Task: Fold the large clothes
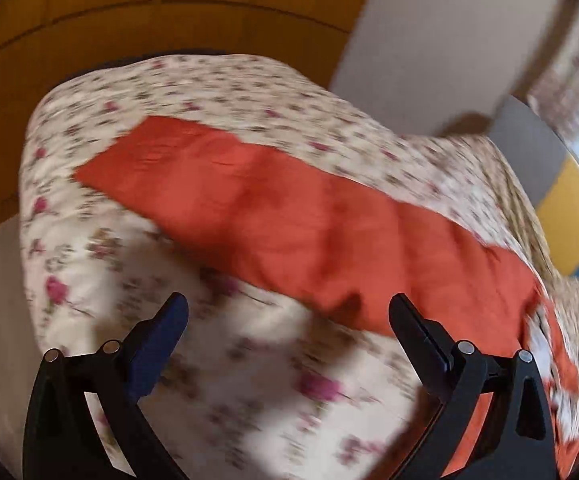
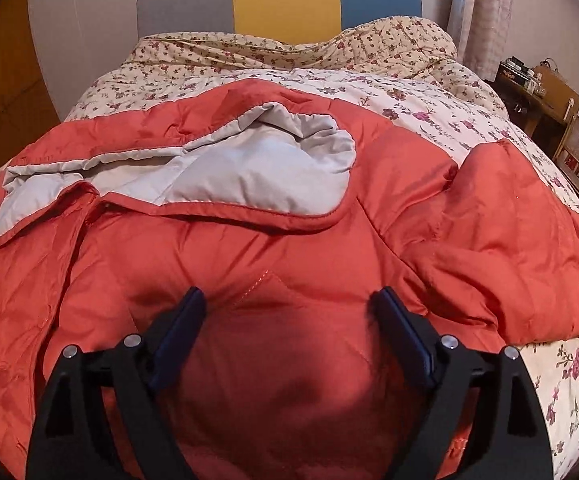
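A large orange-red padded garment [image 2: 273,264] with a pale grey lining [image 2: 249,168] lies spread over a floral bedspread [image 2: 429,104]. One flap is turned back and shows the lining. My right gripper [image 2: 289,300] hovers just above the orange fabric, open, its pads apart from the cloth. In the blurred left wrist view the garment [image 1: 289,220] runs as a long orange band across the bed. My left gripper [image 1: 287,306] is wide open at the garment's near edge, over the floral bedspread [image 1: 209,380], with nothing between its fingers.
A grey, yellow and blue headboard [image 2: 285,0] stands at the far end of the bed. A wooden side table [image 2: 545,100] with small items is at the right, next to a curtain [image 2: 485,12]. Yellow-brown wardrobe panels [image 1: 129,12] rise beyond the bed.
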